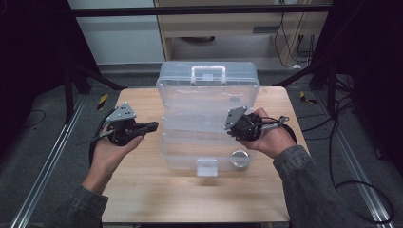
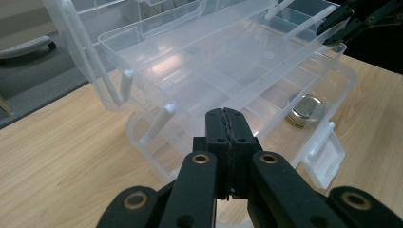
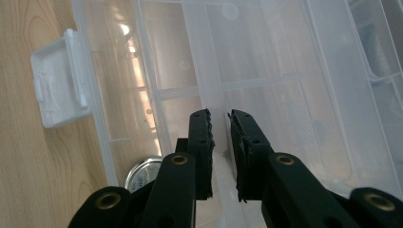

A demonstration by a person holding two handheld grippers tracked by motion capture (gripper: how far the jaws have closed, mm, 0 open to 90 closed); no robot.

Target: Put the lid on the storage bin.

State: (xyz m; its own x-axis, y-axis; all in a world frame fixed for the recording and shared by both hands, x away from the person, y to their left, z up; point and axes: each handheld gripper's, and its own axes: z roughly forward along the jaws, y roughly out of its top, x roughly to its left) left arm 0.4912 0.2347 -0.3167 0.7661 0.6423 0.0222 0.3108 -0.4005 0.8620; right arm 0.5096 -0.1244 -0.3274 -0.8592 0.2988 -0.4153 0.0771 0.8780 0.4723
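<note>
1. Your left gripper point(image 1: 151, 126) has its jaws pressed flat together with nothing between them. It sits just left of the clear plastic organizer box point(image 1: 209, 118), clear of it, jaws pointing right toward the box.
2. Your right gripper point(image 1: 231, 127) has its jaws nearly closed, with a thin gap left between the pads. In the right gripper view they straddle an edge of the clear upper tray point(image 3: 266, 71); whether the pads actually pinch it, I cannot tell.
3. That hand sits over the box's right side, above the near-right compartment.
4. The box stands open at mid-table: lid point(image 1: 208, 78) with handle tilted up at the far side, trays fanned out on white swing arms point(image 2: 159, 124), latch tab point(image 1: 207, 167) at the near edge.
5. A round metal tin point(image 1: 239, 159) lies in the bottom tray's near-right compartment, just right of the latch.
6. The wooden table point(image 1: 142, 190) carries the lot.
</note>
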